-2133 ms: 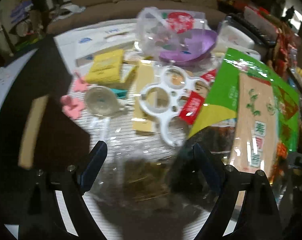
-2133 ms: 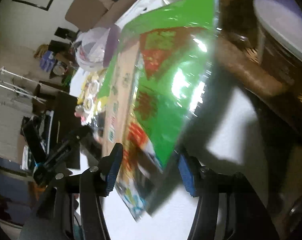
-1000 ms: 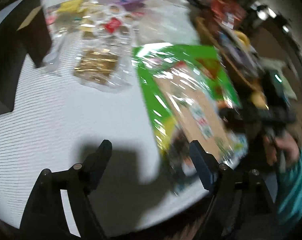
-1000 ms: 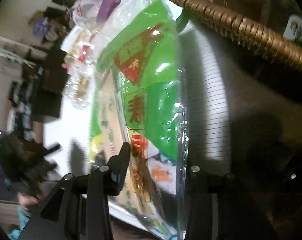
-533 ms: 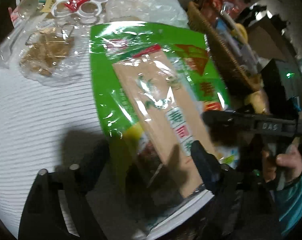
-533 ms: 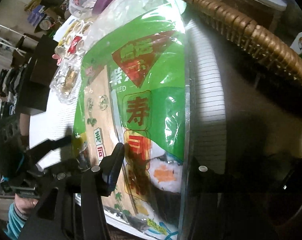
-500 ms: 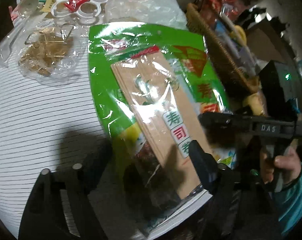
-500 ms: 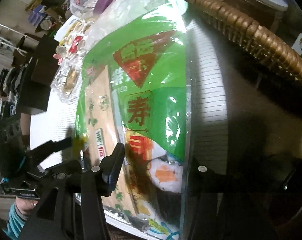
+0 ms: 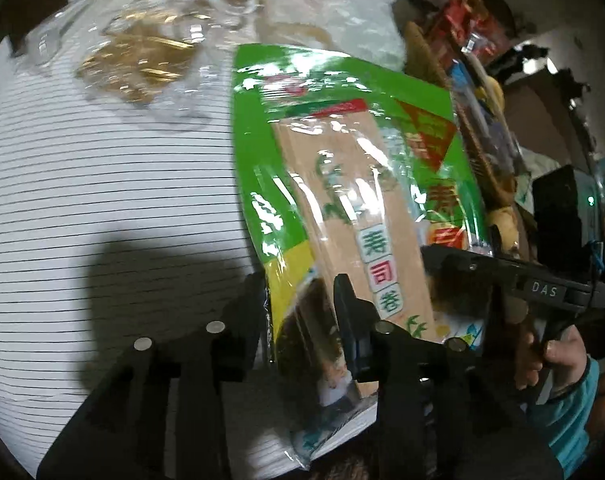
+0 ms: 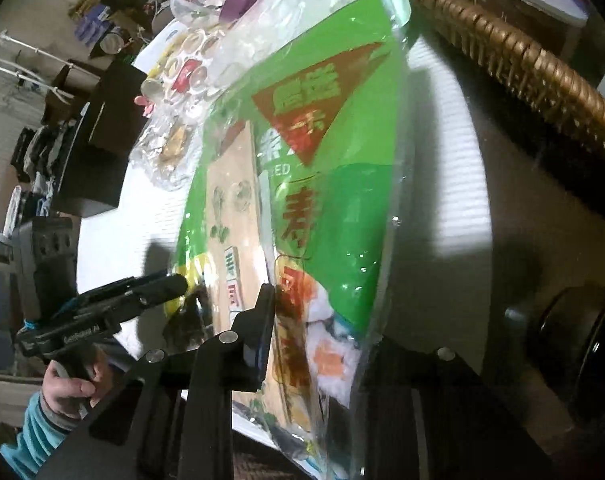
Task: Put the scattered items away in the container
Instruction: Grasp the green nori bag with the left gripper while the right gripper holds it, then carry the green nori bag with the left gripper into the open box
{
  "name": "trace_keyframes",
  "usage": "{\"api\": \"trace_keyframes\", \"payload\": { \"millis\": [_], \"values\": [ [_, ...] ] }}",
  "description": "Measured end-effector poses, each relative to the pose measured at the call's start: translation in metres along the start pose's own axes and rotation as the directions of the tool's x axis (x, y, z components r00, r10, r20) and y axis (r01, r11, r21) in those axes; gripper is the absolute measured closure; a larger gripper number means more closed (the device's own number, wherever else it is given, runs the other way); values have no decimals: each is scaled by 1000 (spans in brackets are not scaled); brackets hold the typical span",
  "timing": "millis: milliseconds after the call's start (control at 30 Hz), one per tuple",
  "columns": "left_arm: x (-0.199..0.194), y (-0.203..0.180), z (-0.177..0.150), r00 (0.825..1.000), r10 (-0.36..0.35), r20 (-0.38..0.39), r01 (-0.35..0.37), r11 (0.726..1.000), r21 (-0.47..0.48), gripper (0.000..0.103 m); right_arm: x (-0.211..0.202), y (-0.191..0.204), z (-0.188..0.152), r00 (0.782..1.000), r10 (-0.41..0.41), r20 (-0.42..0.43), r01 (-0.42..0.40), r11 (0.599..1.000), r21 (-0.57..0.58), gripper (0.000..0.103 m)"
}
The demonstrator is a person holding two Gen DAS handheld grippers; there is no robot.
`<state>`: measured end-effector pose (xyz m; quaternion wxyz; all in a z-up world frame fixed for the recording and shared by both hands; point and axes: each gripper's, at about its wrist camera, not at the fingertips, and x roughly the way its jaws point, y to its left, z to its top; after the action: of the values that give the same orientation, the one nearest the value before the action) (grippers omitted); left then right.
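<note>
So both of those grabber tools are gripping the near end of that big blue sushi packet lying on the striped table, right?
Almost: the sushi packet is green, not blue, as the left wrist view shows. The rest holds: it lies on the striped table, and the left gripper and right gripper are closing on its near end, with the packet between their jaws.

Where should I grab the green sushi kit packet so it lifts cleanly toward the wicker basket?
Probably the near bottom edge of the green packet, from the table's front side. It lies flat and that end overhangs the table, so pads can get above and below. Both the left hand-held gripper and the right hand-held gripper are closing there; two corners should limit sagging toward the wicker basket.
</note>
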<state>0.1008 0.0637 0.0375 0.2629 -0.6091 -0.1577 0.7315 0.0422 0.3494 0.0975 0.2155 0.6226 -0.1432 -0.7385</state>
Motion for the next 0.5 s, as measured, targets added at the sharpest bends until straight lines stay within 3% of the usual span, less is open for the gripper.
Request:
{"api": "trace_keyframes", "payload": {
  "millis": [67,167,500],
  "values": [
    [-6,-2,0,998,-61,11,61,998,-16,73,-3,3,-2,1000,13,10,-13,1000,4,77],
    [-17,3,5,991,-133,24,134,990,-45,73,-12,6,-4,994,111,25,-111,993,31,77],
    [-86,10,5,975,-195,108,199,980,-23,75,-50,57,0,962,255,94,-255,967,-10,79]
  ]
}}
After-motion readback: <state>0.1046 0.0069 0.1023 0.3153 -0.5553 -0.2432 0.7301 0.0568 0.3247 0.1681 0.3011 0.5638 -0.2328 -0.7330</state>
